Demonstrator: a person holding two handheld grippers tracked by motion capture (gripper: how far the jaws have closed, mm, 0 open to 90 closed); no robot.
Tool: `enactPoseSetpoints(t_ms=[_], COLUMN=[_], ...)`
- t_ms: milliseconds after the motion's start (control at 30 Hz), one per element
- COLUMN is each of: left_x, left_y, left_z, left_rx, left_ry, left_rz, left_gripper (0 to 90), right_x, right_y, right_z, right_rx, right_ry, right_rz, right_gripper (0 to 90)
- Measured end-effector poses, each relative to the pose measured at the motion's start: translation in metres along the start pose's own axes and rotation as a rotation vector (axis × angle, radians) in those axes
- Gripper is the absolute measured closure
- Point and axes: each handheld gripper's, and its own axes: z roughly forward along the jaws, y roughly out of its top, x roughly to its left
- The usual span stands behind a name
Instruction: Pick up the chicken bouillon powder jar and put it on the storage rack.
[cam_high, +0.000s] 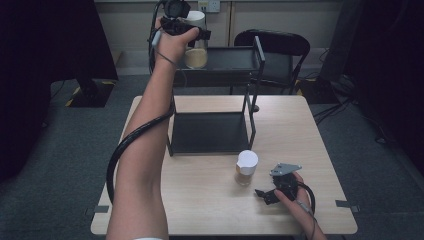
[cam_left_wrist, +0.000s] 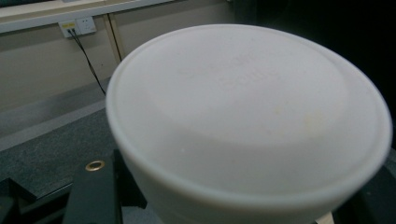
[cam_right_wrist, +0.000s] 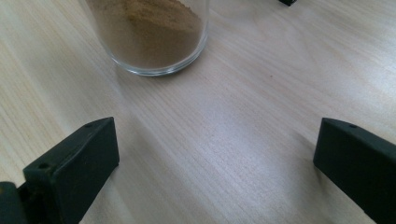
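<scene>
Up at the black metal rack's top shelf (cam_high: 235, 59), the left gripper (cam_high: 192, 31) clenches a white-lidded glass jar of pale powder (cam_high: 196, 50). Meanwhile the right gripper (cam_high: 263, 194) rests with its jaws spread on the light wooden table (cam_high: 210, 210), near a second white-lidded jar of brown powder (cam_high: 246, 167).

High view looks down the table (cam_high: 210, 210) from the near side. Left gripper view sits tight over a white lid (cam_left_wrist: 247, 116), far left. Right gripper view skims the tabletop toward the brown jar (cam_right_wrist: 149, 32), which high view shares.
</scene>
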Motion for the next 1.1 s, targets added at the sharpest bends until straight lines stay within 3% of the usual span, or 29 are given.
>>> enactPoseSetpoints(t_ms=[200, 400, 667, 767, 867, 1100], left_x=[-0.002, -0.005, -0.006, -0.009, -0.013, -0.015], left_y=[-0.004, -0.004, -0.009, -0.009, -0.013, -0.030], left_z=[0.008, 0.008, 0.007, 0.008, 0.008, 0.002], left_rx=[-0.011, -0.007, -0.017, -0.013, -0.020, -0.049], left_ry=[0.017, 0.016, 0.024, 0.039, 0.050, 0.040], left_rz=[-0.004, 0.040, 0.020, 0.005, -0.024, -0.049], left_gripper=[34.9, 34.7, 34.1, 26.1, 9.0, 0.3], right_x=[0.000, 0.000, 0.000, 0.000, 0.000, 0.000], right_y=[0.000, 0.000, 0.000, 0.000, 0.000, 0.000], right_z=[0.000, 0.000, 0.000, 0.000, 0.000, 0.000], right_rx=[0.000, 0.000, 0.000, 0.000, 0.000, 0.000], right_ry=[0.000, 0.000, -0.001, 0.000, 0.000, -0.001], right_rz=[0.000, 0.002, 0.002, 0.003, 0.003, 0.002], right_gripper=[0.0, 0.0, 0.0, 0.0, 0.0, 0.0])
